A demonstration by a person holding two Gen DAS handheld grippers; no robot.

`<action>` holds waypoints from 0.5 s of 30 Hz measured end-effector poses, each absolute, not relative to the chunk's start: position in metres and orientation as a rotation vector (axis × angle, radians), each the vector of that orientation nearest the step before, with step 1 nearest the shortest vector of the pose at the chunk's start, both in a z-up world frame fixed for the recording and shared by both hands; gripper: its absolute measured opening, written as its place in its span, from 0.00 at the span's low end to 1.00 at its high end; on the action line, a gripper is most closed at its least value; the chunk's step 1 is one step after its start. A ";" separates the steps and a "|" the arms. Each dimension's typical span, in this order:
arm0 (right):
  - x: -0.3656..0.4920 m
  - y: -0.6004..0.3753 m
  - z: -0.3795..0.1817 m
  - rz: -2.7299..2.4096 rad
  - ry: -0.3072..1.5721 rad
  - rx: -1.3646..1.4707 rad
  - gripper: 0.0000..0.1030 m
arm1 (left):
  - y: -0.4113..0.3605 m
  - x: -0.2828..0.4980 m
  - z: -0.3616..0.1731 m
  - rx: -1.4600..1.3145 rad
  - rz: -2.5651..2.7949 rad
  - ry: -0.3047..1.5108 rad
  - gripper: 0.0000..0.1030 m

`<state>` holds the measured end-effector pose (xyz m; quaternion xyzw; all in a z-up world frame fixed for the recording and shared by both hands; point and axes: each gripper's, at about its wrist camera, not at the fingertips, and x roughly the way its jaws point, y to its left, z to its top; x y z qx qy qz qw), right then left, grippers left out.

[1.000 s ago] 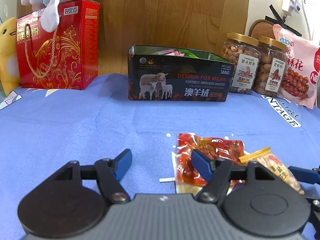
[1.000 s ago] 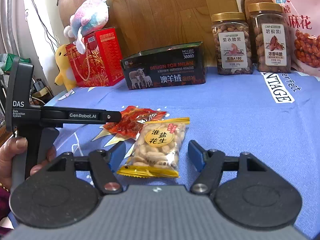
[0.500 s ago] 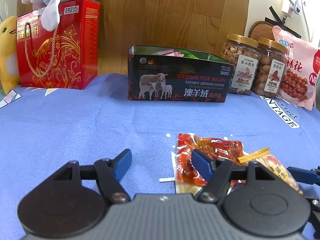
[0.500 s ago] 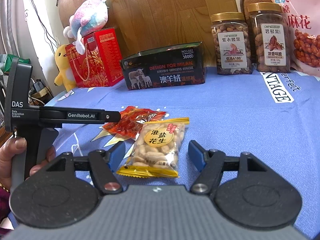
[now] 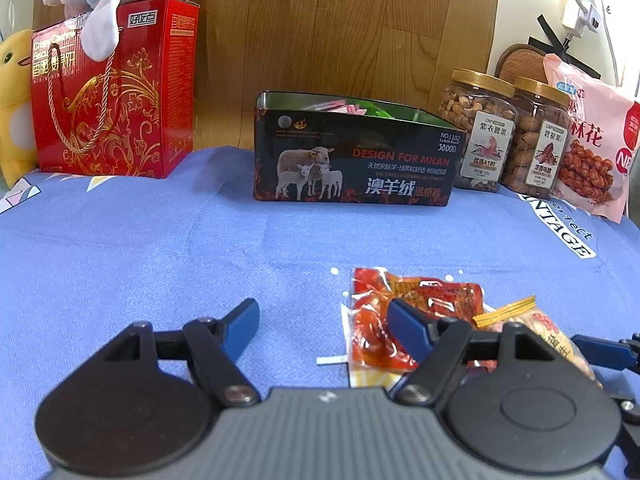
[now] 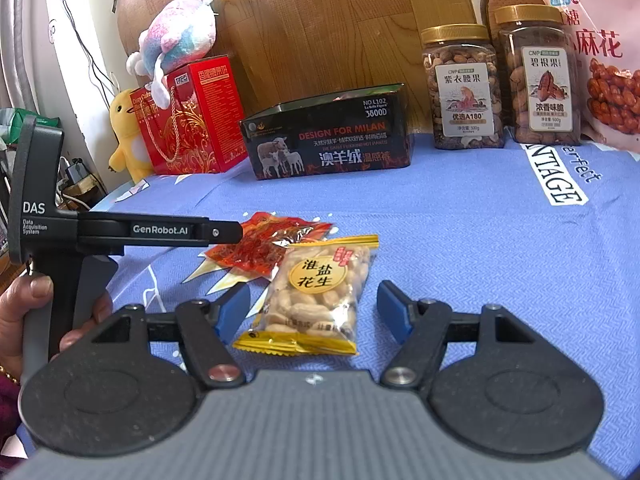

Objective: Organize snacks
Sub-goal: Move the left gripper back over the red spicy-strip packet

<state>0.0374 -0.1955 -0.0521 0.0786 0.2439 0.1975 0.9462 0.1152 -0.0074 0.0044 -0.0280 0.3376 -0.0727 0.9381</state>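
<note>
Left tool [image 5: 322,320] jaws just opening, nothing between them. Right tool [image 6: 314,308] open astride peanut packet [image 6: 316,292], mid-bench [image 6: 460,220]; pads clear.

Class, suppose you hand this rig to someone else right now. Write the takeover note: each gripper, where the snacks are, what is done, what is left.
Left gripper: open, jaws just opening further, nothing between them, red snack packet beside its right finger.
Right gripper: open, astride the peanut packet, not gripping.
Both packets lie on the blue cloth, overlapping.
Black tin at the back, open, some packets already inside.
Left: both packets probably go into the tin.
</note>
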 end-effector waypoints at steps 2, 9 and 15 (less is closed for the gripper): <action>0.037 -0.195 -0.052 0.402 0.497 0.159 0.70 | -0.007 0.115 0.004 -0.057 -0.149 0.690 0.71; 0.037 -0.196 -0.052 0.395 0.495 0.158 0.71 | -0.007 0.115 0.005 -0.054 -0.144 0.686 0.74; 0.036 -0.195 -0.051 0.388 0.493 0.150 0.72 | -0.006 0.115 0.005 -0.047 -0.127 0.681 0.75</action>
